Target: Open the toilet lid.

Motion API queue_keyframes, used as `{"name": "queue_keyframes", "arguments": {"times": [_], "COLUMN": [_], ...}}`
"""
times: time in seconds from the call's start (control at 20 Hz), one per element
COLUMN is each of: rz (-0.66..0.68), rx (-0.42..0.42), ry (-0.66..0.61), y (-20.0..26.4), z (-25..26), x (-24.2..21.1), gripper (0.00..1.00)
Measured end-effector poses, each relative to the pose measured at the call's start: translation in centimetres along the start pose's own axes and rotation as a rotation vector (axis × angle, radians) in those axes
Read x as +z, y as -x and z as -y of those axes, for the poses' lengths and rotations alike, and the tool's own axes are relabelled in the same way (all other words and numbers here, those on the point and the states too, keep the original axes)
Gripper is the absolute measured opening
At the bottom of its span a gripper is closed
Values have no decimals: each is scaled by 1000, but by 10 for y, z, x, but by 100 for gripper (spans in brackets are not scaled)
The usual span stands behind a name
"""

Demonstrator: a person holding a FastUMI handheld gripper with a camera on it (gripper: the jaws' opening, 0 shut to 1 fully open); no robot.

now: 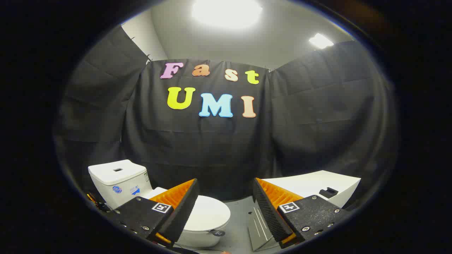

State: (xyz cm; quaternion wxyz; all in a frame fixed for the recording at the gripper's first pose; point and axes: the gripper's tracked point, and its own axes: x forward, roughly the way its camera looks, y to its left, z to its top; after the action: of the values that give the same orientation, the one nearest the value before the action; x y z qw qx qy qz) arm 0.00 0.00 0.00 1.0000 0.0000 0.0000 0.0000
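A white toilet stands low and to the left, beyond my fingers. Its tank (118, 181) sits against the black cloth wall, and its closed lid (208, 213) lies flat over the bowl, partly hidden by my left finger. A small dark tab (216, 233) hangs at the lid's front edge. My gripper (226, 208) is open, held above and in front of the toilet. Nothing is between its fingers, and the lid's right part shows in the gap.
A white counter or box (314, 185) with a small dark object (328, 192) on it stands to the right, behind my right finger. A grey ribbed metal piece (259, 225) lies on the grey floor between the fingers. Some wires (93, 201) sit beside the tank.
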Motion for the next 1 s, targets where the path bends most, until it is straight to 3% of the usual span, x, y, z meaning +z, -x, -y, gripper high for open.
{"name": "queue_keyframes", "arguments": {"times": [1.0], "rz": [-16], "rx": [10], "ry": [27], "y": [-1], "z": [0], "x": [-6], "gripper": [95]}}
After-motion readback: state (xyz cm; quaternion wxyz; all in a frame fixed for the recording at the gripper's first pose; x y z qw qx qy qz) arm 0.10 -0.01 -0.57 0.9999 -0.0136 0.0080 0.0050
